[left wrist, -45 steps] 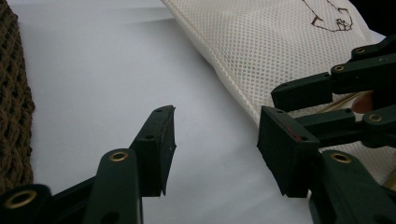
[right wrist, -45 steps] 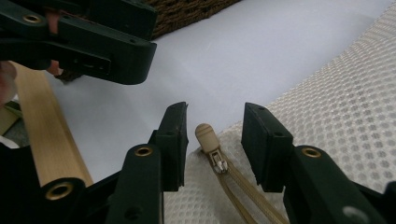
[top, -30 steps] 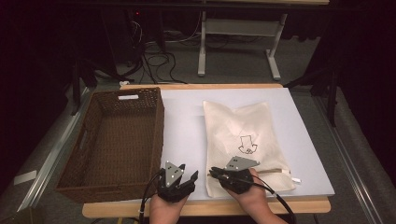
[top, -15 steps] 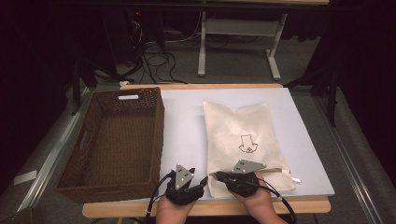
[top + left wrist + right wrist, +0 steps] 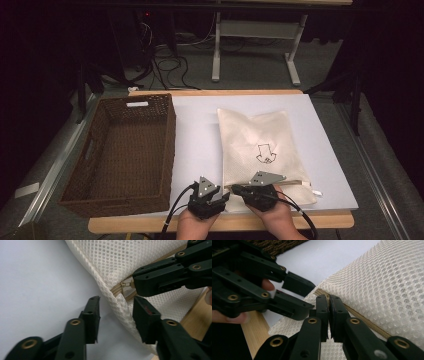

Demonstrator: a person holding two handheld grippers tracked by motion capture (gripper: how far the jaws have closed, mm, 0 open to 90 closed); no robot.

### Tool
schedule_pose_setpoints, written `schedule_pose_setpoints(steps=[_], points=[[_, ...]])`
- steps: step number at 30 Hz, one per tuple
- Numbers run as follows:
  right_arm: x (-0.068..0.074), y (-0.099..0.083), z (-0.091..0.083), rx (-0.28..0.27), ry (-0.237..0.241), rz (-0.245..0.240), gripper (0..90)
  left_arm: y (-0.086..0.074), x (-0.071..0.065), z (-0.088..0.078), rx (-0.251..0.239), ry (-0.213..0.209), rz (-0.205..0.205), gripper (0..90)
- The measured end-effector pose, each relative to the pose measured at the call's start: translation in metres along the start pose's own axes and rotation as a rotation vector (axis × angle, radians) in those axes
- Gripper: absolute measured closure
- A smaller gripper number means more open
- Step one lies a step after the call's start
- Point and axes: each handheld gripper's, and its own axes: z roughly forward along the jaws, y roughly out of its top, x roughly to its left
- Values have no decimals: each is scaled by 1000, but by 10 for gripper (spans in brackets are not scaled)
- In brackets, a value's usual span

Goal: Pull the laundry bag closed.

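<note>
**Item:** cream mesh bag (image 5: 260, 145), lying flat on the white surface (image 5: 195, 130), zipper (image 5: 362, 317) along its near edge, shut along the whole visible length.

**Location:** bag directly ahead of both grippers; its near left corner between the left gripper's jaws and just beneath the right gripper's tips. Wicker basket (image 5: 170, 145) off to the outer side of the left gripper, well apart from the bag, nothing seen inside.

**Right gripper** (image 5: 328, 298): jaws pressed together, pinched on the zipper pull (image 5: 125, 285) at the corner end of the zipper; slider just beyond the tips.

**Left gripper** (image 5: 116, 305): jaws at a middling width, having just been closing, astride the bag's corner. One jaw over bare surface, the other over mesh, fabric edge between them. Pads not yet pressing on the cloth, a gap visible on both sides.

**Progress, judged:** early stage of opening the bag.
- Done: pull secured by the right gripper; left gripper brought to the corner.
- Left: clamping the corner to anchor it, then drawing the slider along the zipper away from the left gripper.
- Anything after that, such as use of the basket, not begun.

**Note:** grippers tip to tip, very close together; little room for the left jaws to close without brushing the right ones.
</note>
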Motion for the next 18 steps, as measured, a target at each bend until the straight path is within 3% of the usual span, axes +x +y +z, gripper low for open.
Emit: schedule_pose_setpoints(steps=[2,4,6,9,18], points=[[0,0,0,0,0,-3,877,1,2,2,-3,-24,-38,634],[0,0,0,3,-2,-2,877,1,3,2,-4,-26,-46,696],[0,-1,0,3,-2,2,877,0,4,1,-9,-16,-42,778],[0,-1,0,1,3,0,876,0,1,0,-12,-2,-20,822],[1,-2,3,4,0,-3,874,0,-2,-2,-24,3,11,843]])
